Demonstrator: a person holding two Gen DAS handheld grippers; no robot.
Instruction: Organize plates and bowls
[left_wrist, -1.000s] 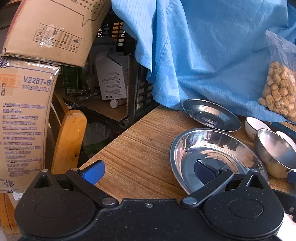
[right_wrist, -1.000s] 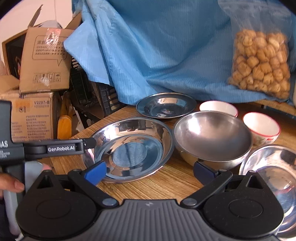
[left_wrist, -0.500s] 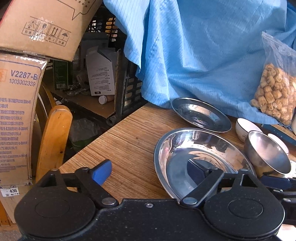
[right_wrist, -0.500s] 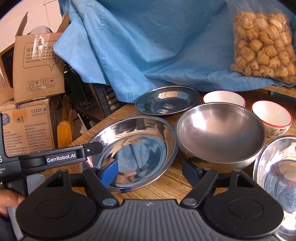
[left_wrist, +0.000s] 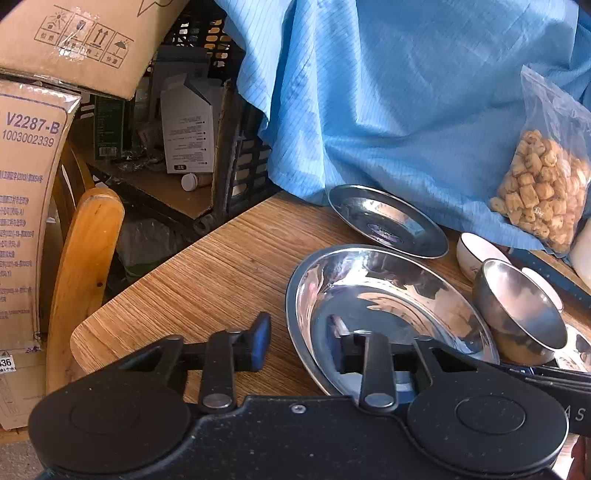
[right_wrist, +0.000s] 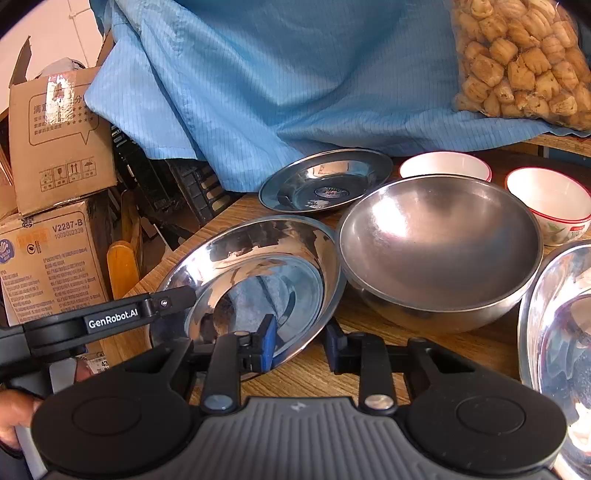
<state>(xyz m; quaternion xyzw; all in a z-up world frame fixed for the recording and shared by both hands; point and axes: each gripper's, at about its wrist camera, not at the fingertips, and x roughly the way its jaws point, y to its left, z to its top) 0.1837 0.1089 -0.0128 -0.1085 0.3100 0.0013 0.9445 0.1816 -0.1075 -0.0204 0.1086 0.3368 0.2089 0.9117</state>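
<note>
Big steel plate (right_wrist: 258, 280) sat on the worktop (left_wrist: 221, 266) at the left claw's (left_wrist: 299, 345) 1 o'clock. Both claws were closing on its rim from opposite sides, probably to lift it level; right claw (right_wrist: 299, 343) too. Steel bowl (right_wrist: 439, 251) touched it at 3 o'clock, crowding things, smaller plate (right_wrist: 325, 181) behind.

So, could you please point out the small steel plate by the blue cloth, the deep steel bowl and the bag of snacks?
small steel plate (right_wrist: 327, 182), right wrist view, inner face.
deep steel bowl (right_wrist: 439, 240), right wrist view, inside wall.
bag of snacks (left_wrist: 543, 188), left wrist view, filled lower part.
</note>
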